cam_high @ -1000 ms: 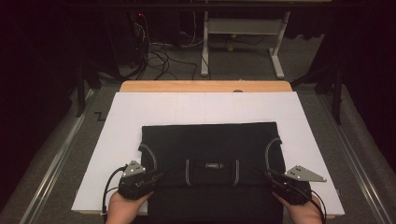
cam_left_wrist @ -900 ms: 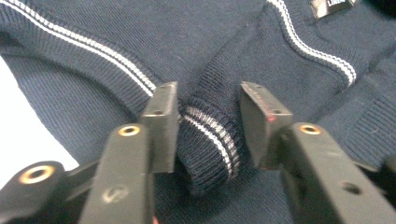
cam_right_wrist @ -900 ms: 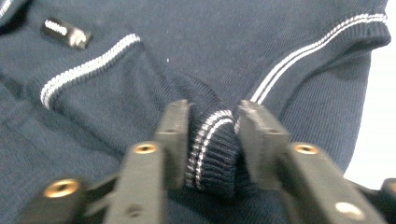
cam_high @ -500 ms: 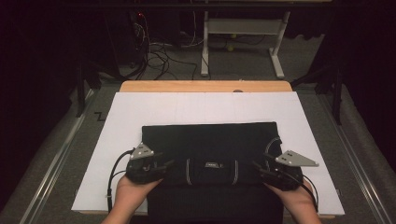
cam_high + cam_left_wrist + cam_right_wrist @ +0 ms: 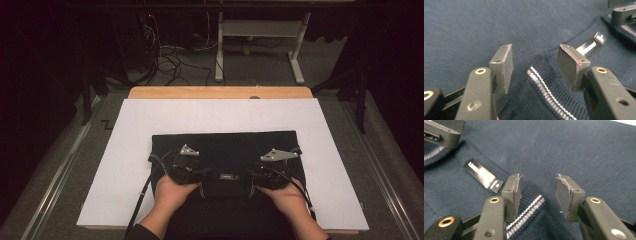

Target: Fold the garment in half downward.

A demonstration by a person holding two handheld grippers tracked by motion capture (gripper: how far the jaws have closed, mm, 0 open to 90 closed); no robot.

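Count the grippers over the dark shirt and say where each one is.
2. The left gripper is on the shirt beside the collar's left end; the right gripper is beside its right end. Both have their fingers open astride the striped collar.

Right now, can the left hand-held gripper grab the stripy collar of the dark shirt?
Probably yes. The left hand-held gripper is open, and the stripy collar lies right between its jaws with nothing covering it, so closing should catch it.
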